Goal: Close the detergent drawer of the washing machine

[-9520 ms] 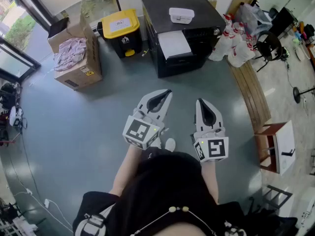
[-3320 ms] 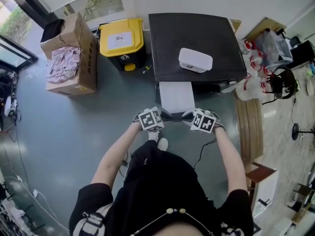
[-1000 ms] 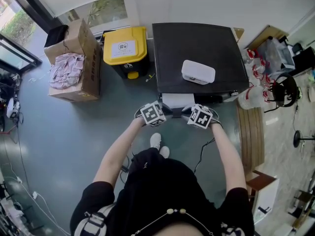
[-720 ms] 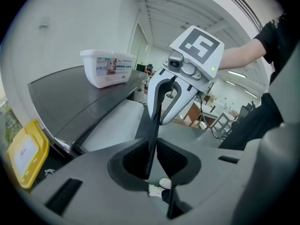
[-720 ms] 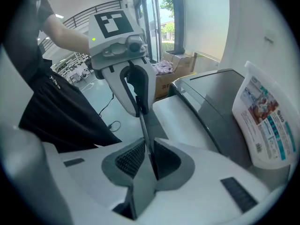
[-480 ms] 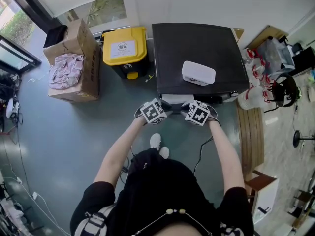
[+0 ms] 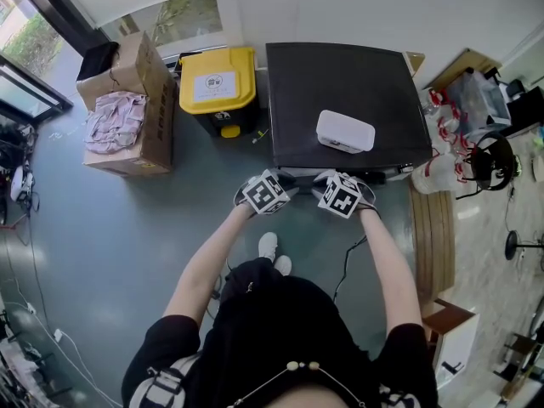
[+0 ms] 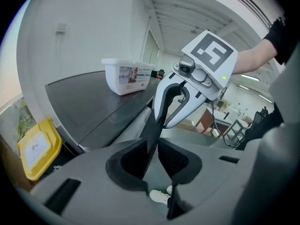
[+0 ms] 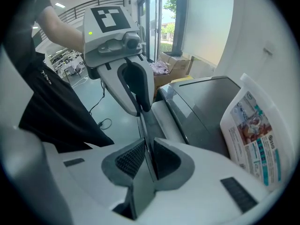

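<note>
The black washing machine (image 7: 340,92) stands ahead of me with its detergent drawer (image 7: 302,176) pushed almost flush; only a thin strip shows at the front edge. My left gripper (image 7: 279,187) and right gripper (image 7: 323,189) meet at that strip. In the left gripper view the thin dark drawer front (image 8: 153,123) runs between the left gripper (image 8: 152,145) jaws, which are opening, with a gap beside the panel. In the right gripper view the right gripper (image 9: 146,150) holds the same drawer front (image 9: 142,118) between its pads.
A white plastic box (image 7: 345,131) lies on the machine's top. A yellow-lidded bin (image 7: 213,80) stands left of the machine, beside a cardboard box of cloth (image 7: 123,113). Bags and bottles (image 7: 442,100) crowd the right side, near a wooden bench (image 7: 432,228).
The white drawer has slid into the machine until only a sliver shows. Both grippers moved with it toward the machine's front.
</note>
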A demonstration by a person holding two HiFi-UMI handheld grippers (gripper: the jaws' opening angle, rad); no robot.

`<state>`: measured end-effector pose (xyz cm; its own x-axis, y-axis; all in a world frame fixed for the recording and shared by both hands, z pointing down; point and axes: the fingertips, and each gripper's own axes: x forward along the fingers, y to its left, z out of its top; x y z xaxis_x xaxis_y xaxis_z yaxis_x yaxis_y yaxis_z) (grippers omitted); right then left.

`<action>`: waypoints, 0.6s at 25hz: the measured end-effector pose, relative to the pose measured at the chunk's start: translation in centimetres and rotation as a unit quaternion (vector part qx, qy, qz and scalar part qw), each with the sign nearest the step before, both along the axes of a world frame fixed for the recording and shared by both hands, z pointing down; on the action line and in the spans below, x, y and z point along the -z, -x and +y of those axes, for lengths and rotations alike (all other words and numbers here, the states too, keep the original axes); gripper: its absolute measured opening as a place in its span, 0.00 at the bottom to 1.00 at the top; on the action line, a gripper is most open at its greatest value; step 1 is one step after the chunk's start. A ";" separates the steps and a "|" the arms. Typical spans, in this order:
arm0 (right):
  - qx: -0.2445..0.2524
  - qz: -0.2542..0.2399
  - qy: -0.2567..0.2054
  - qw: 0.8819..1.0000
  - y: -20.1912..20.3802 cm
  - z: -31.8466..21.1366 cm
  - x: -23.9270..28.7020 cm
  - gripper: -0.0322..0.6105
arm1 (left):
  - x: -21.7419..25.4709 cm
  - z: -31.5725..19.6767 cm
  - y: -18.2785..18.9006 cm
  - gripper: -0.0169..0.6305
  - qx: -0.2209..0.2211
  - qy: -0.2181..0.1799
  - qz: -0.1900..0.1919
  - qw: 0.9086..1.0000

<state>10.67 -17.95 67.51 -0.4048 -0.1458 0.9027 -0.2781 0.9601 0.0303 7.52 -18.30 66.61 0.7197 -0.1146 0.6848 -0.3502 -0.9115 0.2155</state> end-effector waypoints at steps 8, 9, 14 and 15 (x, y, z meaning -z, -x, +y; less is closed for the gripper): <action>0.013 0.006 -0.026 1.000 0.3 -0.8 0.4 0.14 | 0.3 -1.0 0.3 0.14 0.005 -0.021 -0.003 1.000; 0.013 0.006 -0.026 1.000 0.3 -1.0 0.4 0.14 | 0.2 -1.1 0.3 0.14 0.005 -0.024 -0.006 1.000; 0.026 0.012 -0.021 0.999 0.4 -1.3 0.4 0.13 | 0.2 -1.2 0.3 0.14 -0.008 -0.033 -0.013 0.999; 0.028 0.013 -0.019 0.999 0.3 -1.3 0.4 0.13 | 0.3 -1.2 0.3 0.14 -0.012 -0.037 -0.013 0.999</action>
